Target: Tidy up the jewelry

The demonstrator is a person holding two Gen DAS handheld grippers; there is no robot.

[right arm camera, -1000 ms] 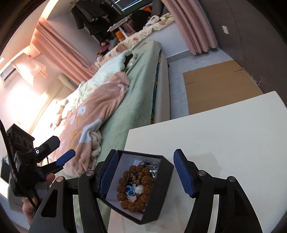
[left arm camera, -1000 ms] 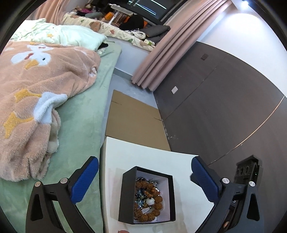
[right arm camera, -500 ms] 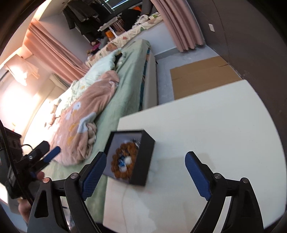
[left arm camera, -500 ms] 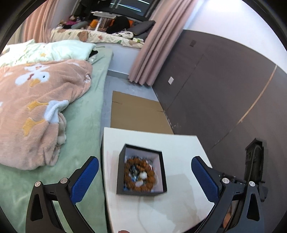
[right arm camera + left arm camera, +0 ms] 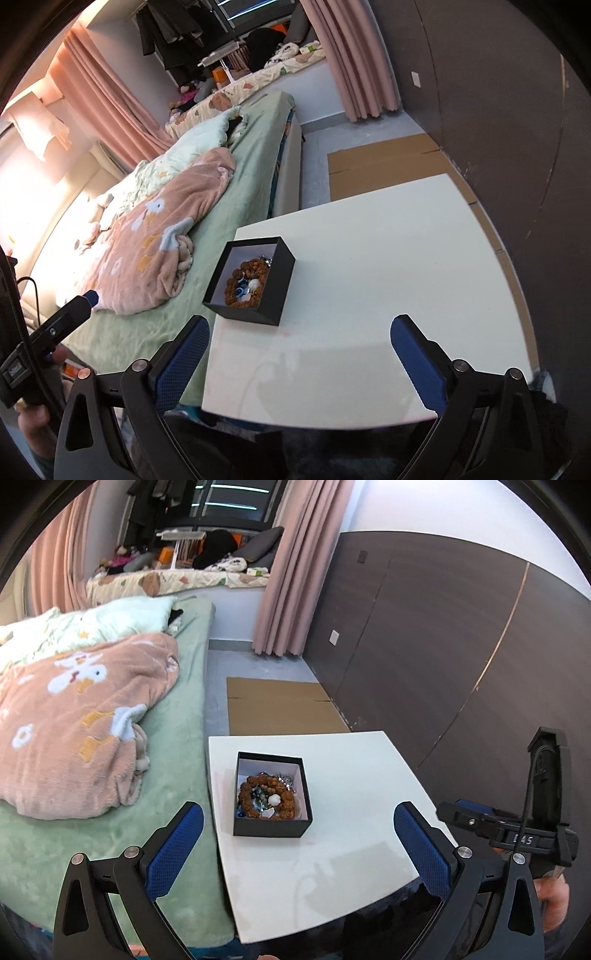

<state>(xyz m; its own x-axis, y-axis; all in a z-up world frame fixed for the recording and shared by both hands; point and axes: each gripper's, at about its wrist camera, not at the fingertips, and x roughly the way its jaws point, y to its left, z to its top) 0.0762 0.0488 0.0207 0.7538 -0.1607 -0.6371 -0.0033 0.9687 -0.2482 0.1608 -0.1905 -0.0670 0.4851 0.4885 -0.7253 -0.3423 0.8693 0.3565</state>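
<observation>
A black open box [image 5: 272, 827] with a white lining stands on the white table [image 5: 354, 775] near its left edge. In it lie a brown bead bracelet [image 5: 258, 784] and several small pieces of jewelry. The box also shows in the right wrist view [image 5: 275, 291], with the bracelet [image 5: 247, 271] inside. My left gripper [image 5: 295, 843] is open and empty, held back over the table's near edge. My right gripper [image 5: 299, 360] is open and empty, also back from the box.
A bed with a green sheet [image 5: 177, 709] and a pink blanket [image 5: 74, 716] lies left of the table. Flat cardboard [image 5: 280, 709] lies on the floor beyond the table. A dark wall panel [image 5: 443, 646] runs along the right.
Both grippers have pulled back and up from the box. The right gripper's jaws, which straddled the box, have opened wider and left it on the table.
</observation>
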